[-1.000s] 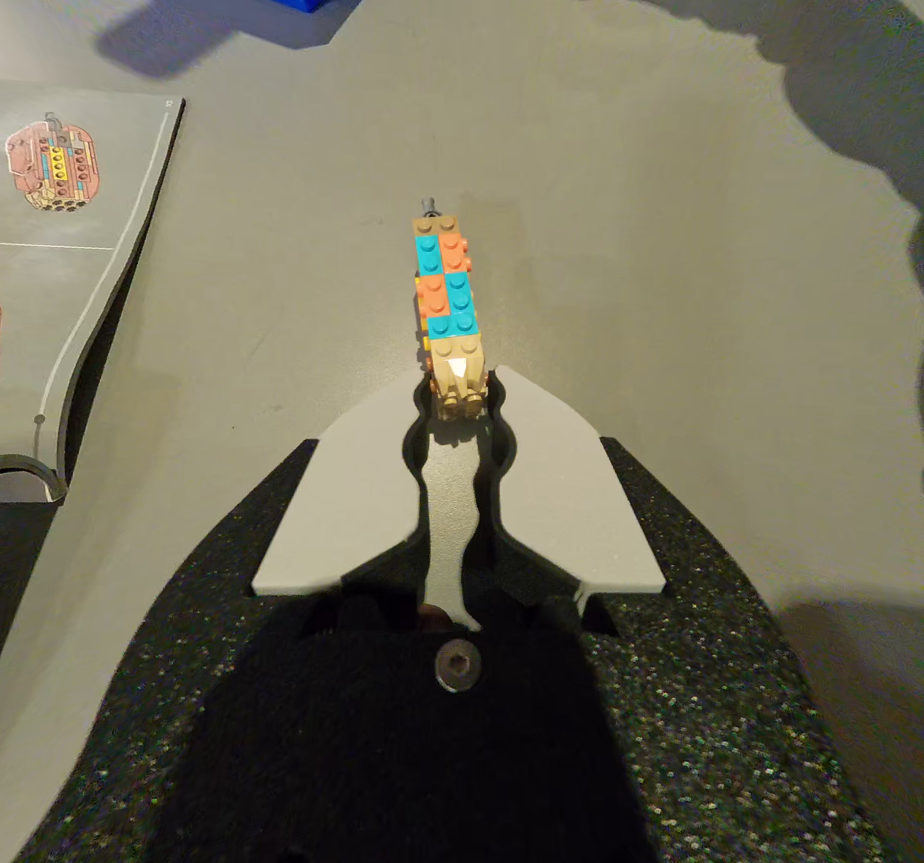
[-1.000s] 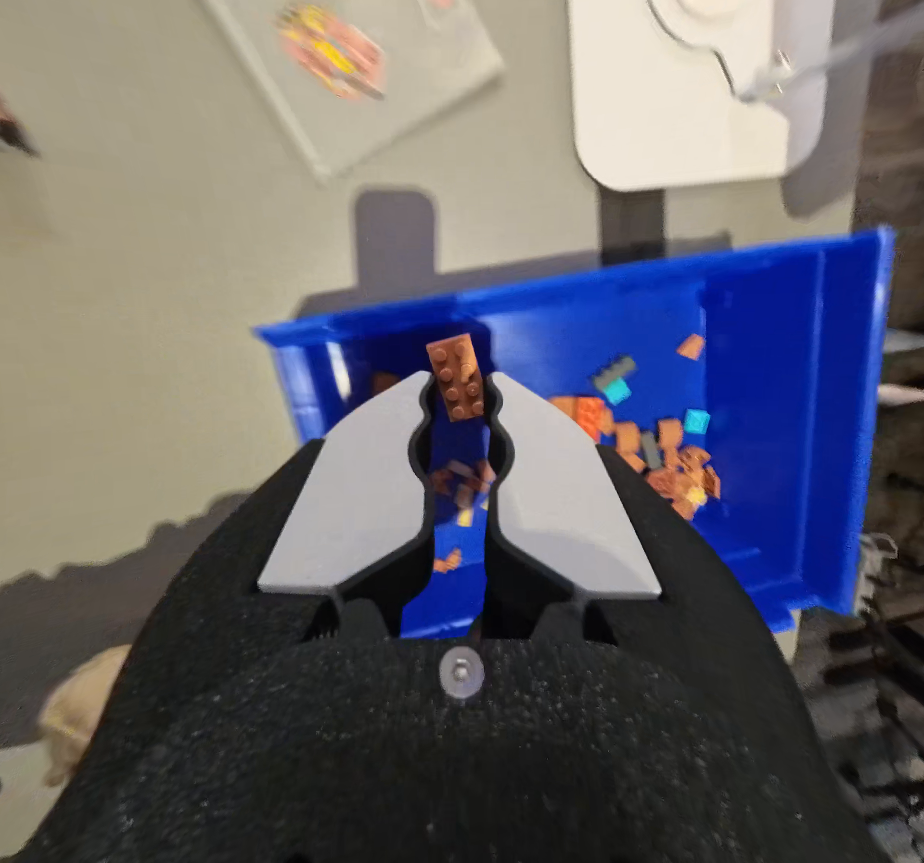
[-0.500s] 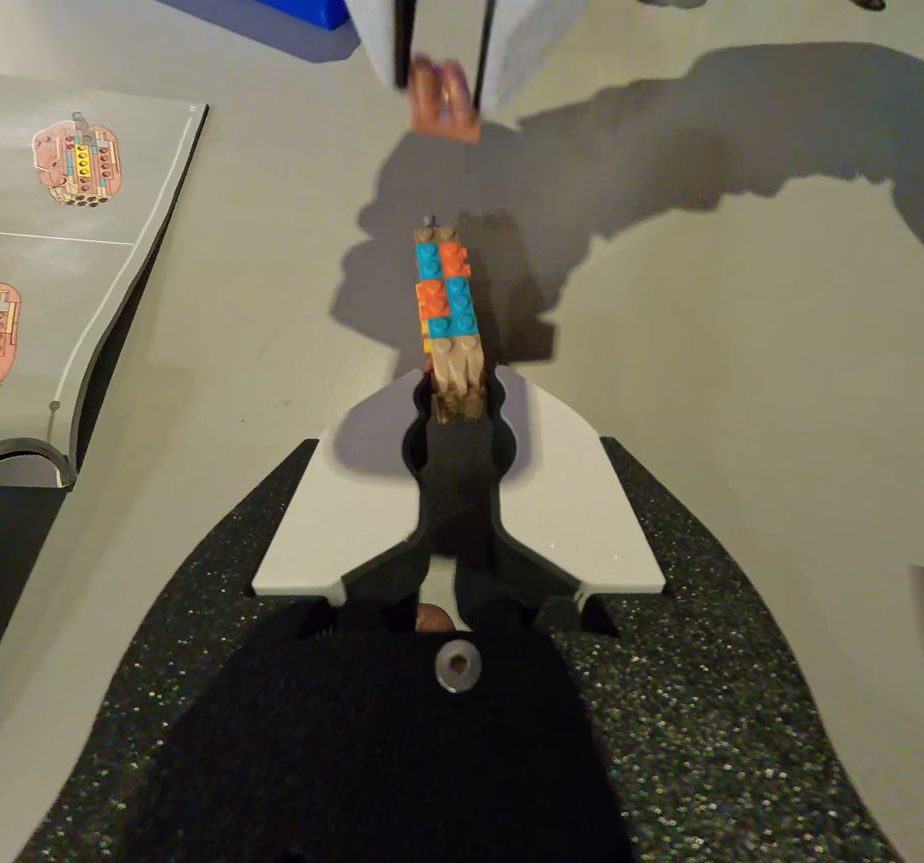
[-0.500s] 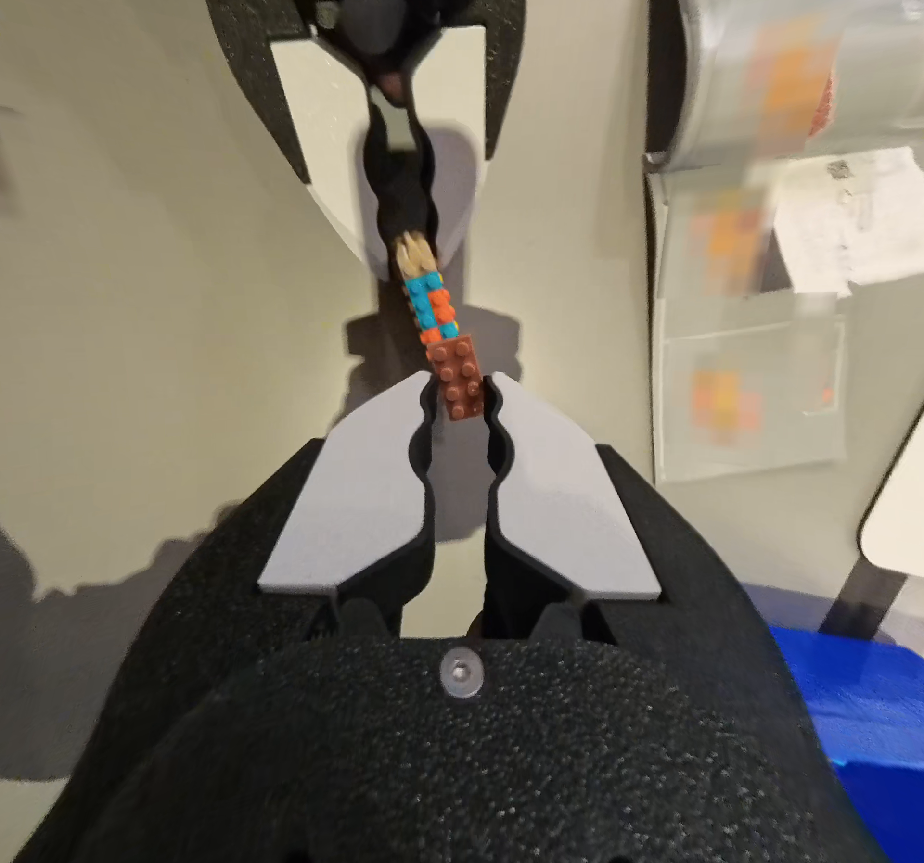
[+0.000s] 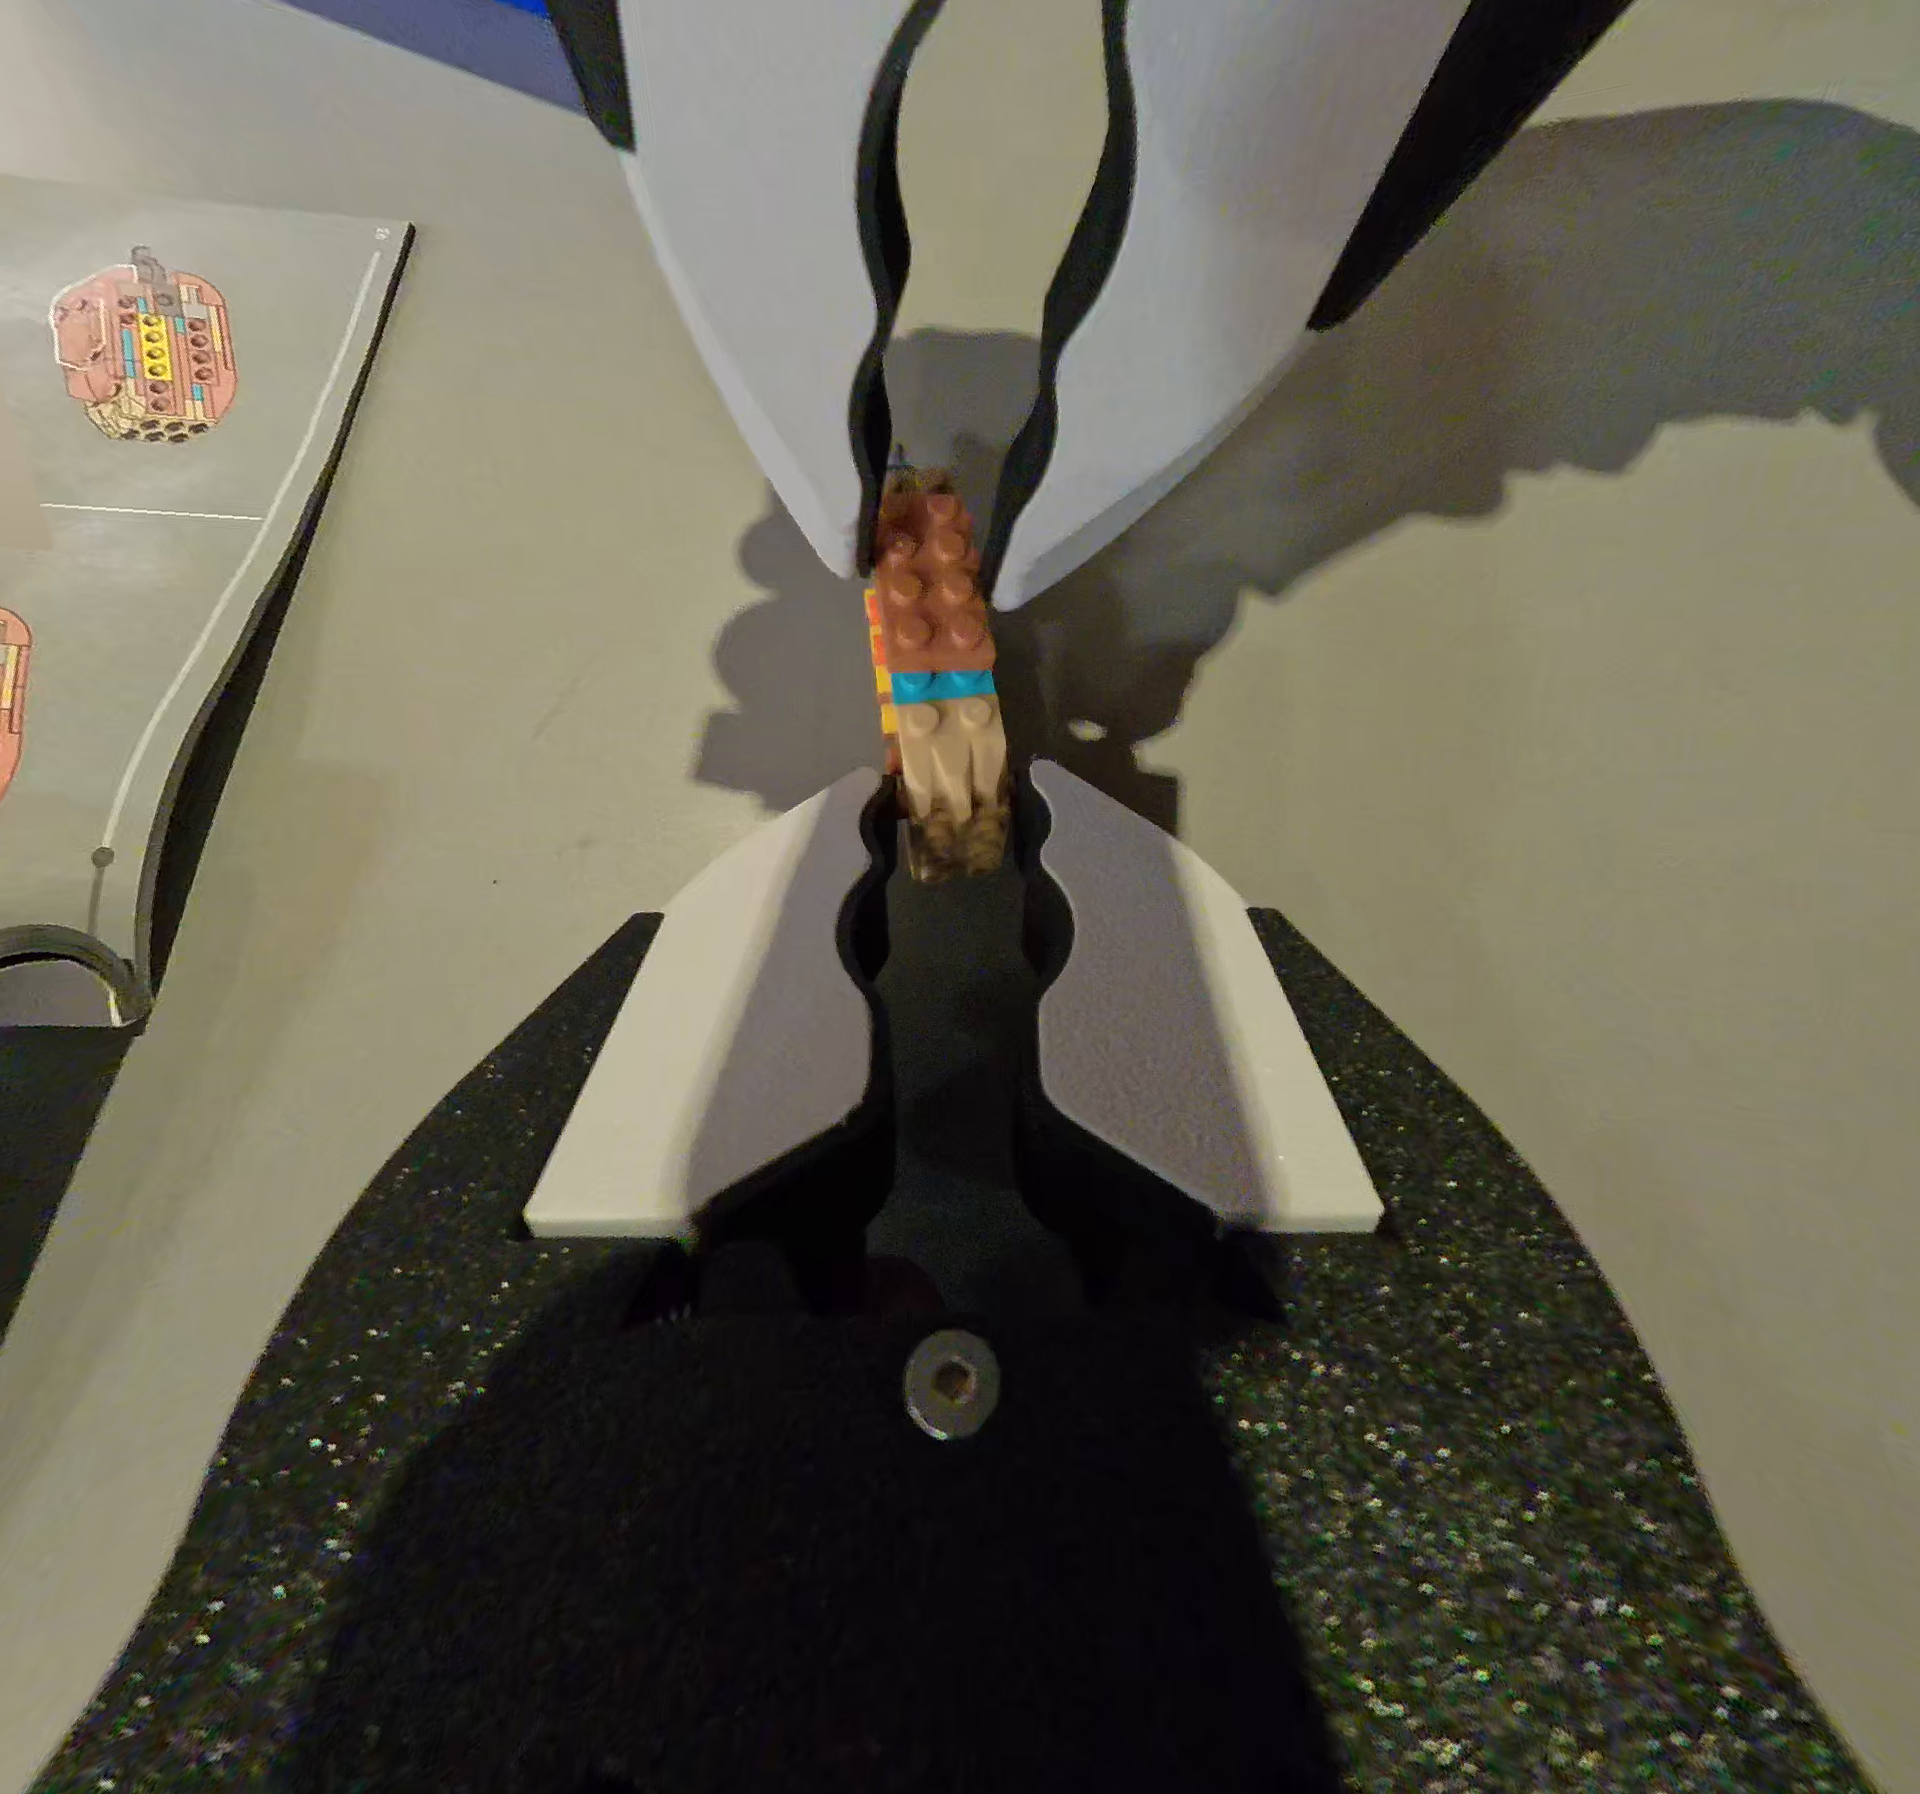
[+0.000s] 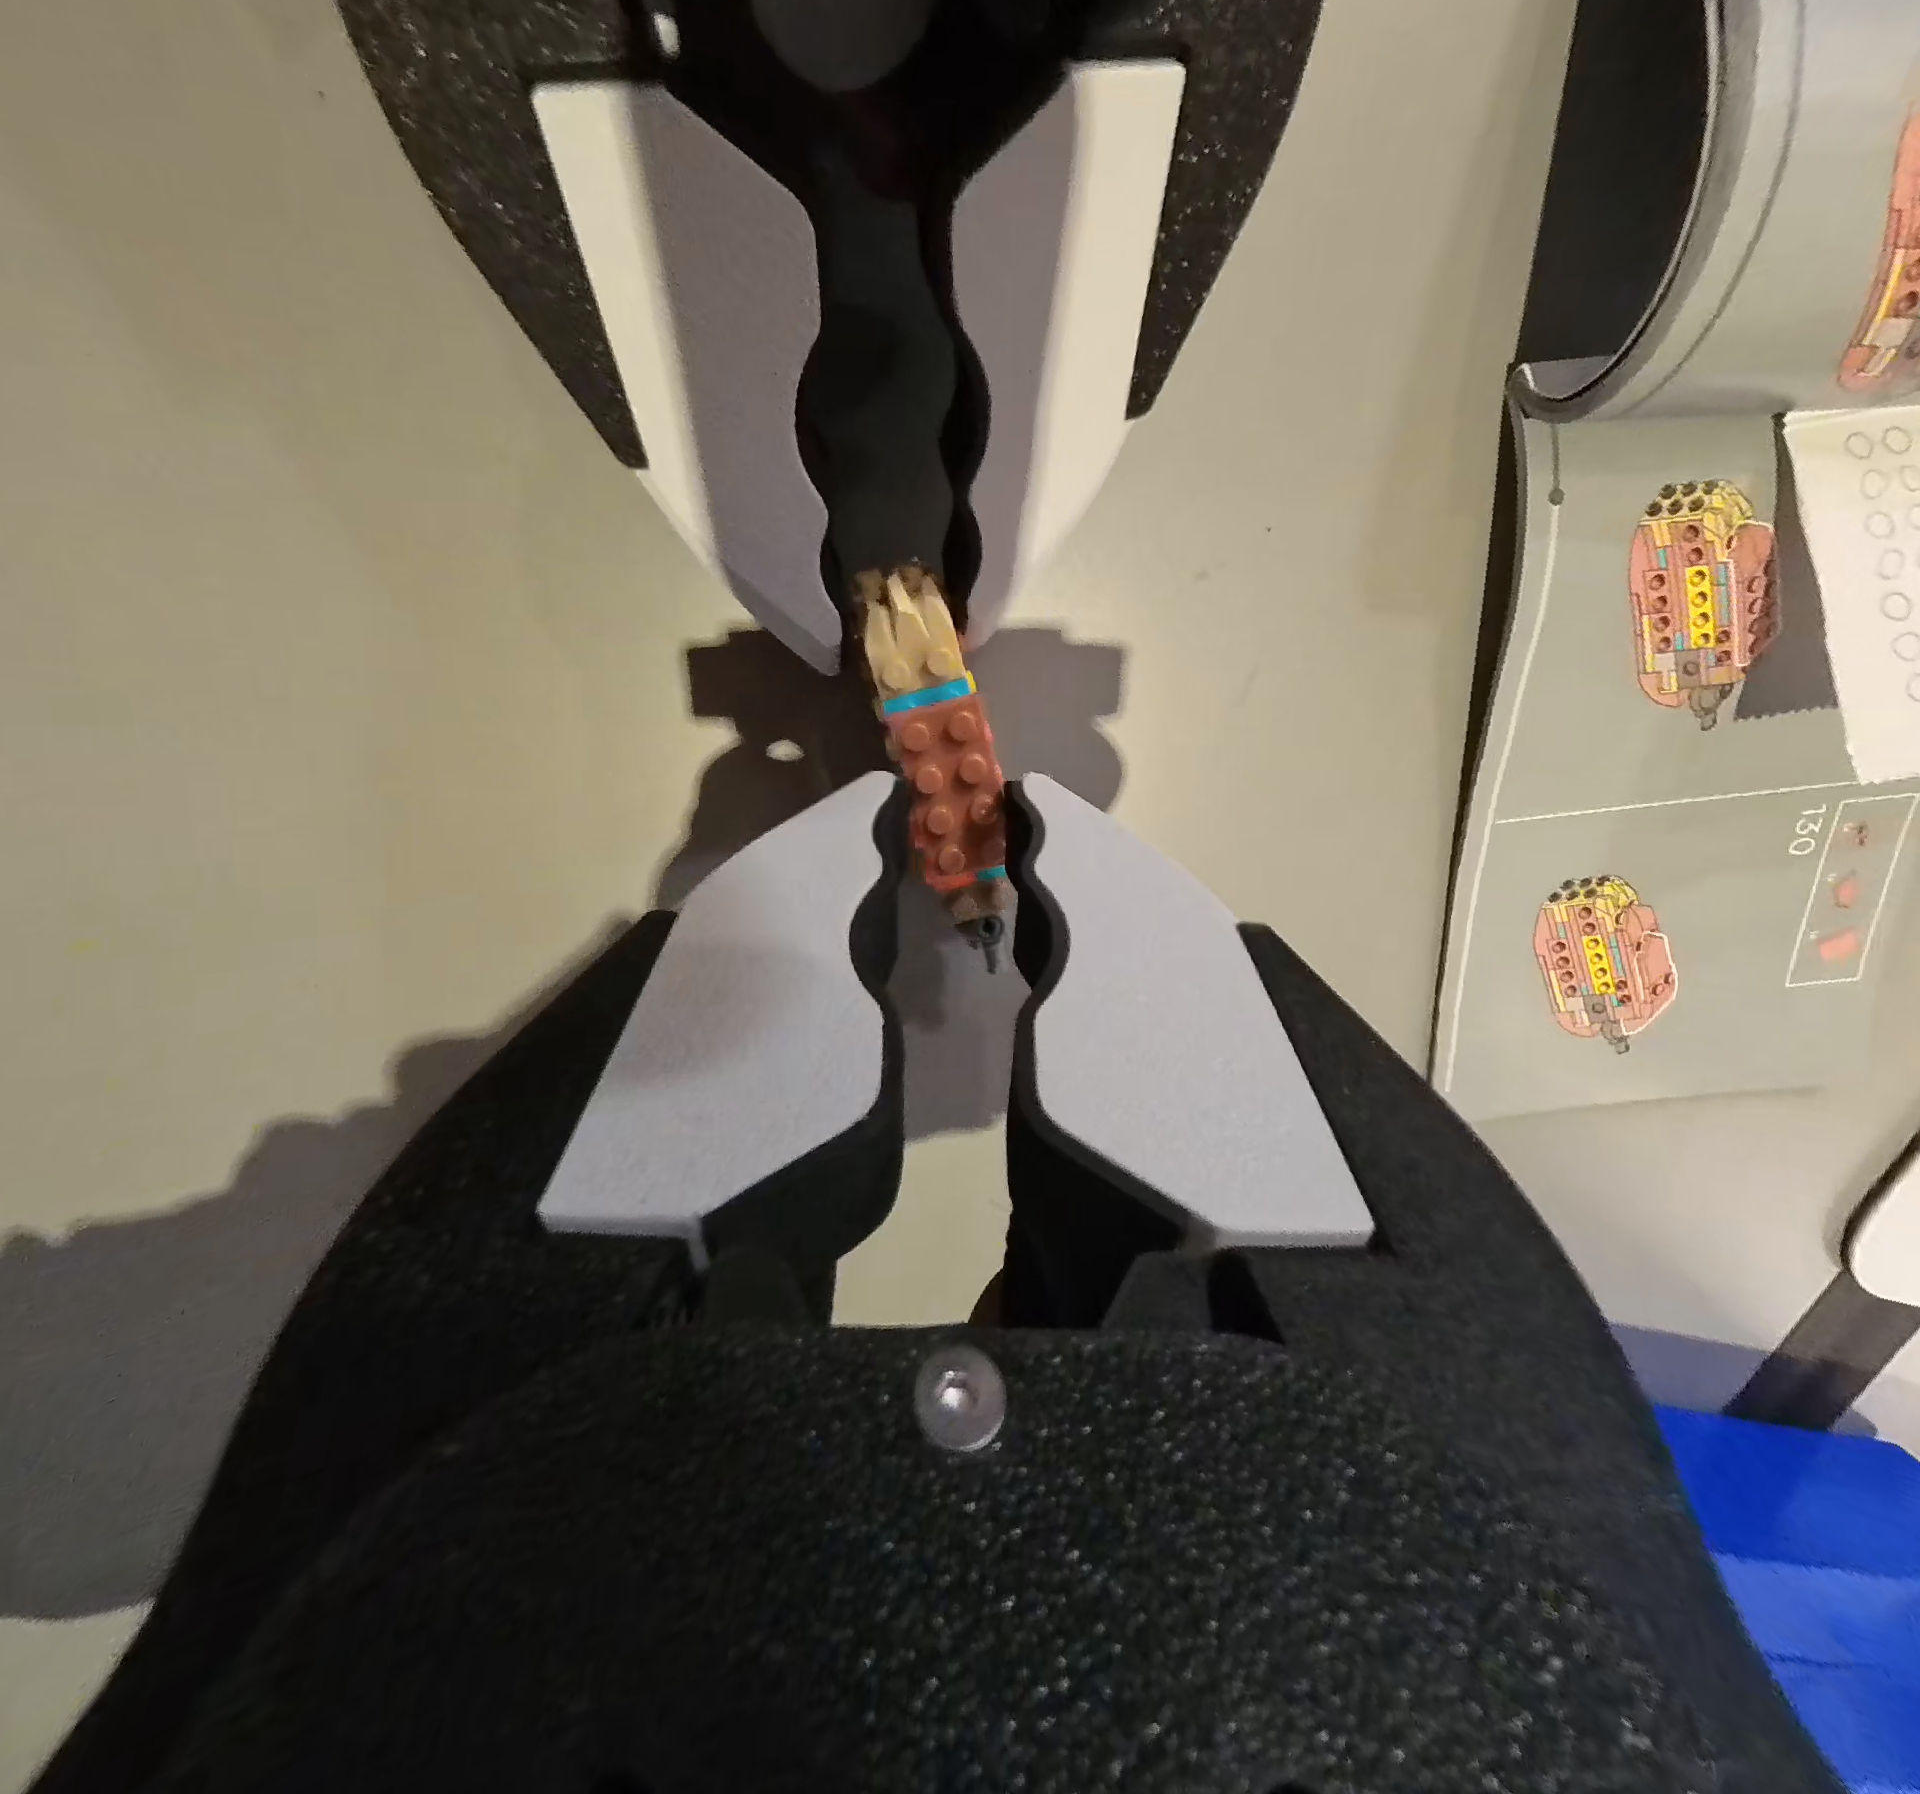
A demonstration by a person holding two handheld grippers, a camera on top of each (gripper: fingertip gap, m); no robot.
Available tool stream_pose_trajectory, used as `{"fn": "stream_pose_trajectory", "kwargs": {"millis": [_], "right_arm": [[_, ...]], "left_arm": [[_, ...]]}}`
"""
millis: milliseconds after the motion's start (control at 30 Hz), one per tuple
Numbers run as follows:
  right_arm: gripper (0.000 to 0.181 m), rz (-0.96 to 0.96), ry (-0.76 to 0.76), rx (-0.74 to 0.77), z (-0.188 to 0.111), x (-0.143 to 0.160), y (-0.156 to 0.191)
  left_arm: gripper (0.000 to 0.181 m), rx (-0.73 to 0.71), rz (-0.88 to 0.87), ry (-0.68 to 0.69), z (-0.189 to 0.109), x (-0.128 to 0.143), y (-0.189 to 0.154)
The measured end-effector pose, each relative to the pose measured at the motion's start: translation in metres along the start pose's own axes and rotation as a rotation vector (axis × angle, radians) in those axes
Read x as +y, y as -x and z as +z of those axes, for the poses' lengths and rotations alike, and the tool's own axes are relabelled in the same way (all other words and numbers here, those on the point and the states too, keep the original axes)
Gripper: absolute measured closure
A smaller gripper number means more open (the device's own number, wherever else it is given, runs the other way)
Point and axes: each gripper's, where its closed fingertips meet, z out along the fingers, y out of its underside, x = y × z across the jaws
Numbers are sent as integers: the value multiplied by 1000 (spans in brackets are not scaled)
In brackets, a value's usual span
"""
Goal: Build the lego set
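My left claw (image 5: 951,788) grips the tan end of the light, snap-apart model (image 5: 940,705) above the surface (image 5: 1507,809) while my right claw (image 6: 956,799) pinches the brown brick (image 6: 951,788) by its sides, seated on top.

The only readable mark — a printed step number — stands on the open instruction booklet (image 6: 1662,809) beside its building diagrams.

The left tool (image 5: 951,788) grips the tan end of the lego assembly (image 5: 940,705) above the grey table (image 5: 1507,809). The right tool (image 5: 930,560), opposite, clamps a brown brick (image 5: 933,581) seated on the assembly's top. An instruction booklet (image 5: 156,549) lies at left.
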Motion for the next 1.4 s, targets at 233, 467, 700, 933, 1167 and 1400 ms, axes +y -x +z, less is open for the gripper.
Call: {"fn": "stream_pose_trajectory", "kwargs": {"millis": [233,467,700,933,1167,1400], "right_arm": [[164,-6,13,-6,1,4,0],[164,26,-10,30,-9,15,-7],[164,140,-87,115,-40,47,-21],[164,354,-179,296,-101,131,-47],[164,479,-114,408,-129,226,-87],[164,489,-37,379,-117,282,-130]], "left_arm": [[159,5,-9,2,0,0,0],[160,2,-5,13,1,1,1],[160,-4,10,27,3,3,0],[159,25,-8,16,2,2,-1],[156,77,-30,3,0,0,-5],[155,120,13,27,1,3,-13]]}}
